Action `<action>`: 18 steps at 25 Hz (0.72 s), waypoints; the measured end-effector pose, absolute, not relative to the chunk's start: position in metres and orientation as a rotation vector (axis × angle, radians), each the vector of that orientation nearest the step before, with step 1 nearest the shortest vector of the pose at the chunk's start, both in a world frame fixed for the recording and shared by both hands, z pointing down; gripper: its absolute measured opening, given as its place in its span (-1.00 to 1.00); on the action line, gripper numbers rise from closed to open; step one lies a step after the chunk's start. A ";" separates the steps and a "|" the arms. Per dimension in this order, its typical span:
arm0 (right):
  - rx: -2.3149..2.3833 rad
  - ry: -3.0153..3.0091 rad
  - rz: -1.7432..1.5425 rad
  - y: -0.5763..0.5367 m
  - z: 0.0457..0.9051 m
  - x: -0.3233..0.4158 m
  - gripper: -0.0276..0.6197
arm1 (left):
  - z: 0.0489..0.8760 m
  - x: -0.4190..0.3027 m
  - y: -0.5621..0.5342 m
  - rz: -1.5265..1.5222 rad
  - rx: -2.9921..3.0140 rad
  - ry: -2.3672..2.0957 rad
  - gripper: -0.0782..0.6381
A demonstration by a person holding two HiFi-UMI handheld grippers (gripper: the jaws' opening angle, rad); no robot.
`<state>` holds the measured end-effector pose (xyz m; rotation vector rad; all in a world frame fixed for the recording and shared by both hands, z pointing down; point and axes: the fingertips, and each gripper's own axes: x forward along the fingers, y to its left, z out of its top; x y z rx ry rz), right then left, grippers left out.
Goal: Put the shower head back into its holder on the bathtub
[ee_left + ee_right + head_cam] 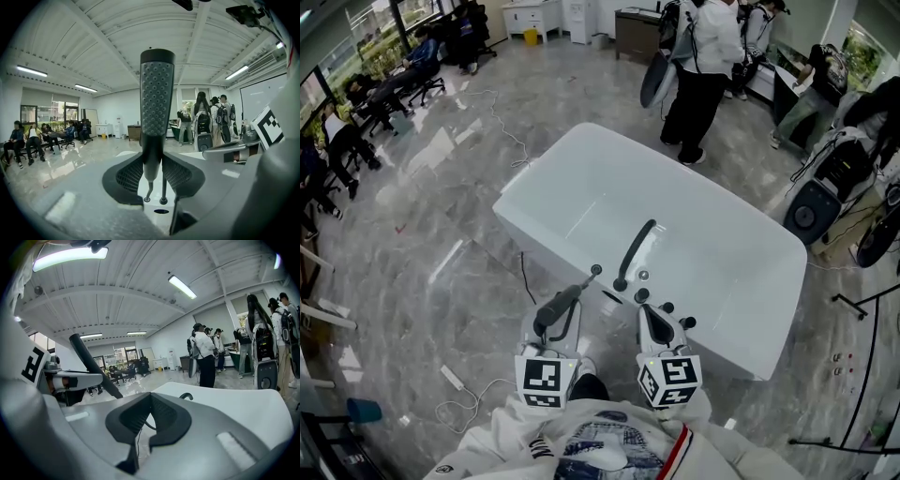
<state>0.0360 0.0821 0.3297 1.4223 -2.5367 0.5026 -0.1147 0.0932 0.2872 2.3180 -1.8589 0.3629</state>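
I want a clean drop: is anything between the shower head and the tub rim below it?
Nothing visible: the shower head, in the left tongs, hangs over the tub rim; right tongs sit aside.

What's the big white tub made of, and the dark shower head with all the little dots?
The bathtub looks like glossy white acrylic or enamel: smooth and shiny, catching light; which one I can't tell. The shower head looks like matte dark grey plastic, maybe coated metal; its dots look like rubbery nozzles.
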 end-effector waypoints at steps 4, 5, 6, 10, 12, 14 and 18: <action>1.427 -2.518 0.509 0.077 0.333 0.029 -0.90 | 0.294 -0.122 0.086 0.363 2.319 -1.837 -0.41; 1.431 -2.513 0.510 0.076 0.335 0.027 -0.90 | 0.296 -0.123 0.084 0.364 2.323 -1.831 -0.41; 1.435 -2.508 0.511 0.074 0.336 0.025 -0.90 | 0.297 -0.125 0.082 0.366 2.328 -1.823 -0.41; 1.448 -2.495 0.514 0.066 0.338 0.018 -0.90 | 0.304 -0.129 0.073 0.376 2.342 -1.789 -0.42; 1.454 -2.489 0.515 0.062 0.338 0.014 -0.90 | 0.305 -0.132 0.069 0.375 2.352 -1.773 -0.42; 1.459 -2.482 0.515 0.058 0.339 0.007 -0.90 | 0.307 -0.136 0.064 0.376 2.365 -1.755 -0.42; 1.474 -2.468 0.510 0.050 0.342 -0.008 -0.90 | 0.316 -0.145 0.056 0.409 2.395 -1.717 -0.43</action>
